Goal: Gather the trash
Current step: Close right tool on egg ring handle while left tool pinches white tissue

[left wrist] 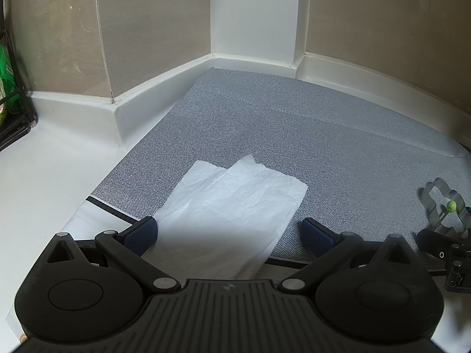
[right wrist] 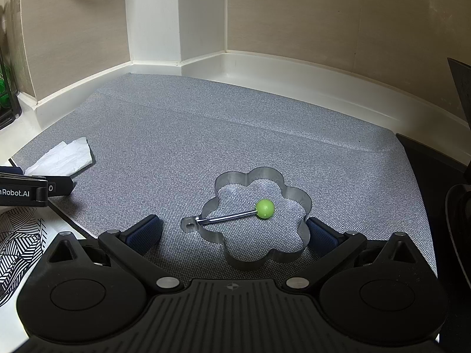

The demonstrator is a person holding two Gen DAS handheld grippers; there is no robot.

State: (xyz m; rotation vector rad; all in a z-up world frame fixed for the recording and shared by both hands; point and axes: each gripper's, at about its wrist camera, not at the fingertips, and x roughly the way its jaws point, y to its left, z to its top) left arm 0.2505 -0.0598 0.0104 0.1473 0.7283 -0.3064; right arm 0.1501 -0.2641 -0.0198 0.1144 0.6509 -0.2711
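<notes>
A crumpled white paper napkin (left wrist: 232, 206) lies flat on the grey woven mat (left wrist: 294, 123), its near end over the mat's front edge. My left gripper (left wrist: 229, 234) is open, its blue pads on either side of the napkin's near part. The napkin also shows at the left in the right wrist view (right wrist: 63, 157). My right gripper (right wrist: 234, 232) is open around a flower-shaped metal egg ring (right wrist: 259, 214) with a green knob (right wrist: 265, 208) on its handle. The ring's right side is close to the right pad (right wrist: 319, 235).
White counter (left wrist: 44, 182) lies left of the mat, with white upstands and beige walls behind. A black rack with green items (left wrist: 8, 94) stands far left. A patterned black-and-white sheet (right wrist: 17, 241) lies at the front left. Dark objects (right wrist: 441, 176) stand at the right.
</notes>
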